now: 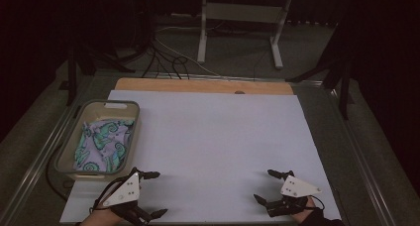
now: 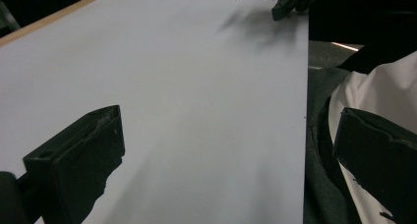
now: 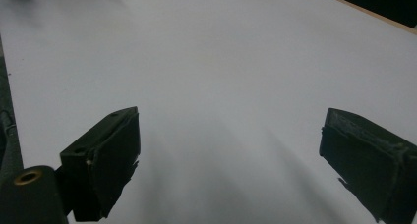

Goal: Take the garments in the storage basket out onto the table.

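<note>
White table sheet [image 1: 213, 137], patterned cloth [image 1: 105, 144] in basket [image 1: 89, 107] just beyond wide-open left gripper [image 1: 154, 194], right gripper [image 1: 265, 186] likewise wide.

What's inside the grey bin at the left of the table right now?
The bin holds a crumpled cloth, lilac with teal swirls, spread across most of its floor. Anything lying beneath the cloth is covered. Both grippers, left gripper and right gripper, are open and outside it.

A pale lavender cloth with teal and green swirl patterns [image 1: 105, 144] lies in a grey-beige plastic tub [image 1: 130, 107]. A plain white sheet [image 1: 213, 146] covers a light brown wooden tabletop [image 1: 198, 85]. Black two-jaw left gripper [image 1: 154, 194] and black two-jaw right gripper [image 1: 265, 186] each carry a white-grey triangular plate.
</note>
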Demonstrator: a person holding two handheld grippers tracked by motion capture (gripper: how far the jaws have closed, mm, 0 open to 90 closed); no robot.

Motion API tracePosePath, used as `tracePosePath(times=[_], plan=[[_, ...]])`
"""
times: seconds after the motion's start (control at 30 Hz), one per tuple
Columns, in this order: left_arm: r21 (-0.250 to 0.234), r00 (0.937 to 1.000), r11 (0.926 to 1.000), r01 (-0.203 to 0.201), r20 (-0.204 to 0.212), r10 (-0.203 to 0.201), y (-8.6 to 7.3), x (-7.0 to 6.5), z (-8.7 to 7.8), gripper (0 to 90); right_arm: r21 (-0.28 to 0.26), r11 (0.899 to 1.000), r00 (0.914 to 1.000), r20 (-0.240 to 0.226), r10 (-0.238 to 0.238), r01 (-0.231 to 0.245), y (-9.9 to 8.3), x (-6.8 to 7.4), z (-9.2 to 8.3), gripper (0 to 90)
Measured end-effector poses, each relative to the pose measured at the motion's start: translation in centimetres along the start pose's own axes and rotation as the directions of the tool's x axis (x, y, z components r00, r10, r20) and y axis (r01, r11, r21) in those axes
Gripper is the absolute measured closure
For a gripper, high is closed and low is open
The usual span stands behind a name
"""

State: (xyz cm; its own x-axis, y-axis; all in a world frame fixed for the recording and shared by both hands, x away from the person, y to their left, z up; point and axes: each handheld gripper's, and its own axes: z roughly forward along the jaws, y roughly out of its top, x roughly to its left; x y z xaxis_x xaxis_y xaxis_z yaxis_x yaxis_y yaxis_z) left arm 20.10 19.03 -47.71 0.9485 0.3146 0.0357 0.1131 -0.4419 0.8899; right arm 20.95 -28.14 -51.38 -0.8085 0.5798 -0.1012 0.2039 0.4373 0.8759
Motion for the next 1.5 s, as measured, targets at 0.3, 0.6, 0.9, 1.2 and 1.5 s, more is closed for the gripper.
tracePosePath(times=[0.3, 0.6, 0.9, 1.2, 1.5], plan=[[0.019, 0.9993, 0.9998, 0.002, 0.038, -0.002, 0.8, 0.2, 0.2, 0.0, -0.019, 1.0, 0.9999, 0.01, -0.006, 0.006, 0.2, 0.1, -0.1, 8.8], [0.016, 0.9999, 0.9998, -0.012, 0.01, 0.012, 2.0, 0.3, -1.0, 0.0, -0.024, 1.0, 0.9998, 0.016, -0.008, 0.009, 0.4, 0.2, -0.2, 8.8], [0.016, 0.9999, 0.9998, -0.011, 0.009, 0.011, 3.0, 0.9, -1.8, 0.0, -0.034, 0.999, 0.9996, 0.024, -0.015, 0.016, 0.6, 0.3, -0.4, 8.8], [0.009, 0.9999, 0.9999, -0.012, -0.007, 0.012, 4.2, 1.9, -3.0, 0.0, -0.032, 0.999, 0.9995, 0.03, -0.012, 0.013, 0.6, 0.2, -0.4, 8.9], [0.002, 0.9992, 0.9999, -0.016, -0.037, 0.016, 5.3, 2.7, -4.3, 0.0, -0.029, 1.0, 0.9993, 0.035, -0.01, 0.011, 0.5, 0.2, -0.3, 8.9]])
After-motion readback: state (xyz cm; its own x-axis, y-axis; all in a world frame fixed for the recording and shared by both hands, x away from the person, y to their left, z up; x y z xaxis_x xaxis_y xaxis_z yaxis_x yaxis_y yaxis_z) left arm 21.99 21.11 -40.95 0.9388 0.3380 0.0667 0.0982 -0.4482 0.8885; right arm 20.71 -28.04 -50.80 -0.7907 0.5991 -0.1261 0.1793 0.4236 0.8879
